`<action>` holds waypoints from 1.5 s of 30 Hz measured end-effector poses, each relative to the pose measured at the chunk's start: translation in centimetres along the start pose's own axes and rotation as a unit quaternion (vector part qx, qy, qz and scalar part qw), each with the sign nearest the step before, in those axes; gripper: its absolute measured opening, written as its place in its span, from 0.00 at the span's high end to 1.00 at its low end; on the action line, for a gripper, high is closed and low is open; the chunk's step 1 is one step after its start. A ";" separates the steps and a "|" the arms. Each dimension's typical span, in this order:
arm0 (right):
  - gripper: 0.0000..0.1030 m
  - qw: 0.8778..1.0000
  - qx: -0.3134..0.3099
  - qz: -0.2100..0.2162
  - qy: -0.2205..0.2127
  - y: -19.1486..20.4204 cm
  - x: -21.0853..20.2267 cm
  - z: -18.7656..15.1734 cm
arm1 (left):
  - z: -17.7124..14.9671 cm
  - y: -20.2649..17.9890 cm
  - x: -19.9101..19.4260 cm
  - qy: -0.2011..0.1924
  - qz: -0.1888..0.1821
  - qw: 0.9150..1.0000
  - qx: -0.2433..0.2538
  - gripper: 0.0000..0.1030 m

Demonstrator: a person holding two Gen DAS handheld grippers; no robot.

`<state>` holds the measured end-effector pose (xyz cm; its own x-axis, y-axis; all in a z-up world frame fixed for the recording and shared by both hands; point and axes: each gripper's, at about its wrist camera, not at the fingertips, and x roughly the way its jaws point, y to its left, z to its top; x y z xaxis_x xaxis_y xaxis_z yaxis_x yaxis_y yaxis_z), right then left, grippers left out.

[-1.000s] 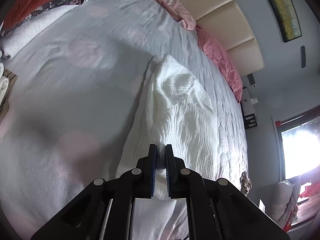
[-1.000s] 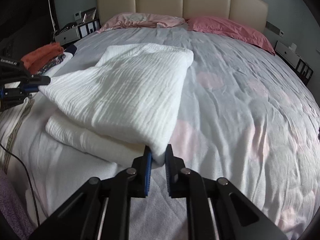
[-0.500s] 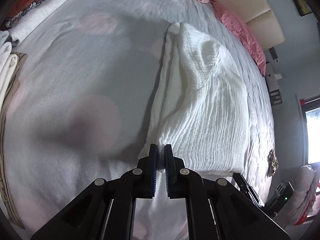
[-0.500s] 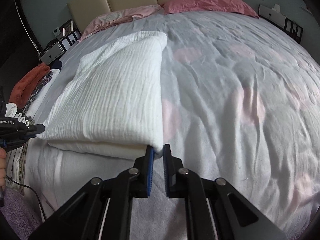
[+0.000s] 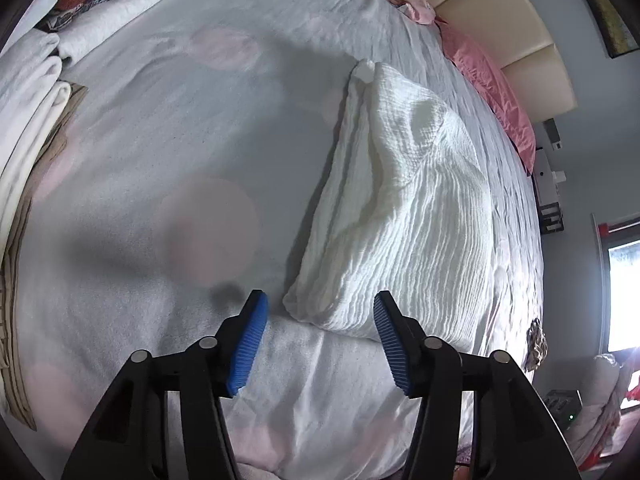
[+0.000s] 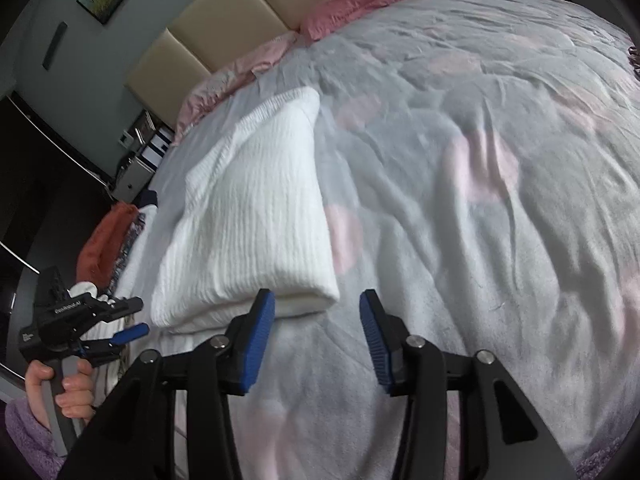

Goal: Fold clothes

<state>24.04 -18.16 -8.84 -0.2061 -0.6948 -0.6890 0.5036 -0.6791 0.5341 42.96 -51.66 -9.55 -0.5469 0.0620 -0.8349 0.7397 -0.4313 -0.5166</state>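
A: Left to right, what is shown?

B: At far left of the right wrist view, the left gripper [image 6: 120, 322] in a hand, fingers spread, holding nothing. Centre-left, the folded white ribbed knit garment [image 6: 256, 216] on the grey bed cover with pale pink spots [image 6: 500, 168]. Bottom centre, the right gripper [image 6: 316, 320], fingers likewise spread and empty.

A: How should the step in hand be done well?

B: It appears to be the release after a fold. Draw both grippers straight back, clear of the near hem, so no layer snags and lifts.

A: Where does the garment lie relative to each gripper?

B: In the left wrist view its near corner [image 5: 304, 304] sits just beyond the blue pads, between them; in the right wrist view its near right corner lies just above the left-hand pad.
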 end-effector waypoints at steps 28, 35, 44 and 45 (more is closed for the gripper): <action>0.87 0.989 0.069 0.099 0.082 -2.4 8.0 2.3 | -1.8 -4.4 5.7 0.030 0.131 0.975 0.174 0.82; 0.90 0.988 0.076 0.116 0.073 -1.4 3.2 3.4 | -3.0 -5.5 0.9 0.032 0.082 0.980 0.180 0.85; 0.90 0.979 0.128 0.101 0.122 -3.1 -5.3 1.6 | -8.5 -5.8 -2.2 0.139 0.054 0.976 0.157 0.85; 0.90 0.979 0.129 0.095 0.125 -3.3 -5.8 1.1 | -9.1 -5.9 -2.3 0.146 0.056 0.974 0.161 0.85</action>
<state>22.71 -12.16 -6.05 0.0986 -0.7564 -0.6466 0.2783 -0.6029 0.7477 43.44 -41.04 -6.36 -0.3007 0.2315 -0.9252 0.6007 -0.7075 -0.3723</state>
